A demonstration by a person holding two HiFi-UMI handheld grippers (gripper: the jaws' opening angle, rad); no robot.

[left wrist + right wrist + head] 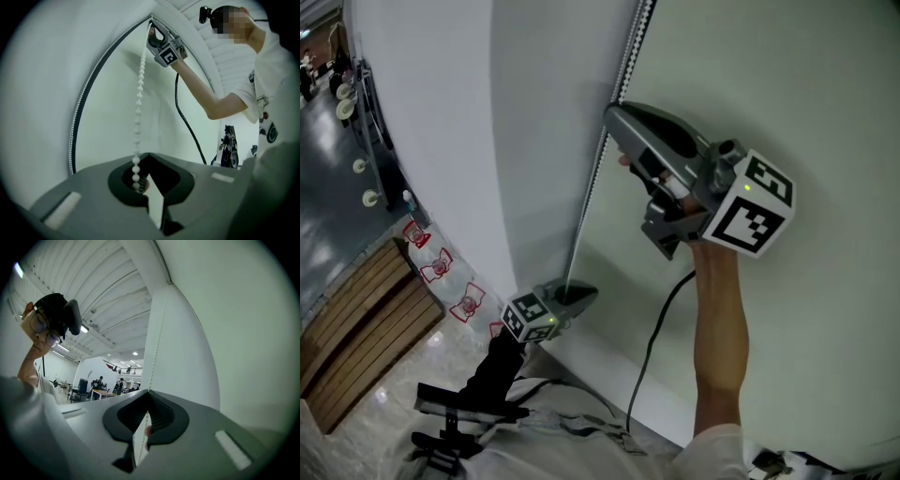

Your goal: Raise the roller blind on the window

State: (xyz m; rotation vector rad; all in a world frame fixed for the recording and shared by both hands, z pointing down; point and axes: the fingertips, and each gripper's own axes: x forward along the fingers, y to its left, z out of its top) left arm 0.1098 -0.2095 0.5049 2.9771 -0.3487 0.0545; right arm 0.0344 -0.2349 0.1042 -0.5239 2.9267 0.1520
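A white bead chain [598, 169] hangs along the edge of the white roller blind [441, 122], beside the pale wall. My right gripper [617, 117] is high up on the chain and shut on it; in the right gripper view the chain [154, 352] runs down the blind's edge [183, 348] into the closed jaws of the right gripper [149, 392]. My left gripper [575, 295] sits lower, level, shut on the same chain. In the left gripper view the beads [138, 108] rise taut from the left gripper [147, 157] to the right gripper [157, 40]. The chain's other strand [77, 117] curves at the left.
A black cable [652, 342] hangs from the right gripper down past the person's arm [720, 319]. Low at the left lie a wooden slatted bench [356, 319] and a black stand [459, 412] on the glossy floor. The wall [806, 94] fills the right side.
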